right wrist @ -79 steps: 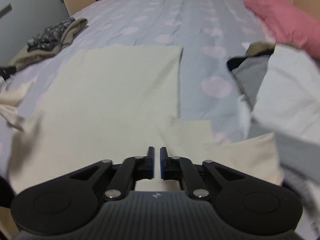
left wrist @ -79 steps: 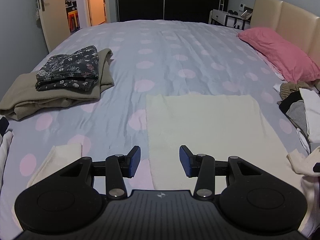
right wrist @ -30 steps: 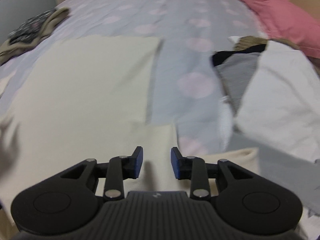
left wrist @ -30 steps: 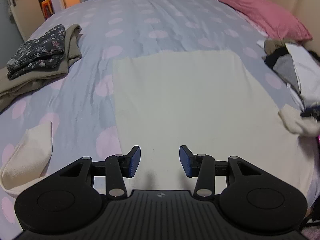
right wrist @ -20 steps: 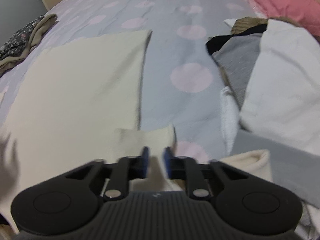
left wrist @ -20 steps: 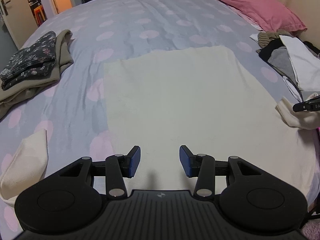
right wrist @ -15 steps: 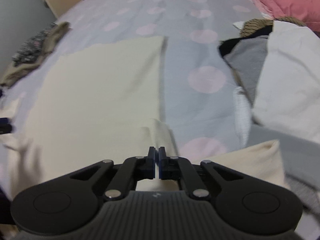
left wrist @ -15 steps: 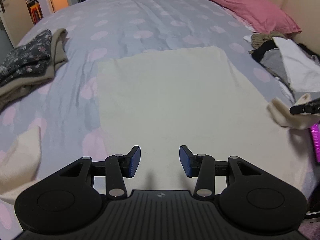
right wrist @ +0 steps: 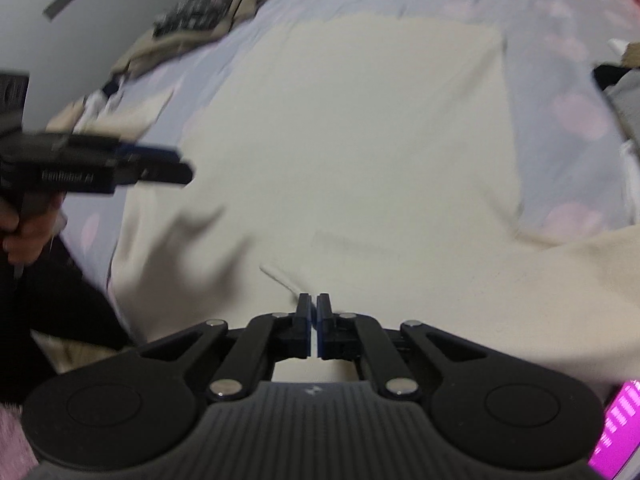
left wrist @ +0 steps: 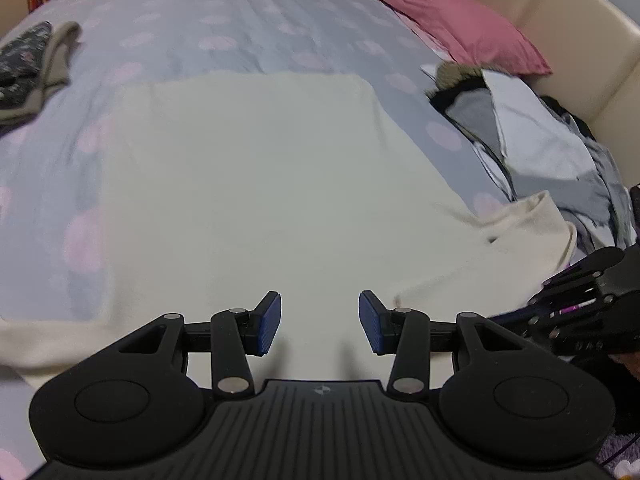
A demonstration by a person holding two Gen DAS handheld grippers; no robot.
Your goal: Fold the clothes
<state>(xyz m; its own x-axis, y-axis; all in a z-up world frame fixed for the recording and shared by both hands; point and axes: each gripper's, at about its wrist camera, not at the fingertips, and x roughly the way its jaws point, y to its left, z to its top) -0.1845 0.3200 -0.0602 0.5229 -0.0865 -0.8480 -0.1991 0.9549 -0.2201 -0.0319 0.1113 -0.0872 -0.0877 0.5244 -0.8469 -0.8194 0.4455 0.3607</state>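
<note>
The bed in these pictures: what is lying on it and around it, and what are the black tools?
Cream garment: one, cream, spread flat mid-bed, right sleeve drawn inward.
Bedspread: one, grey-lilac with pink dots, covering the bed.
Pillow: one, pink, by the headboard.
Headboard: one, cream, padded, at the right.
Folded stack: one, dark floral piece on a khaki one, far left.
Unfolded pile: one, white, grey and black clothes, right side.
Left gripper: one, black with blue pads, open over the garment's near edge.
Right gripper: one, black, shut on a pinch of cream fabric.
Hand: one, holding the left gripper's handle.
</note>
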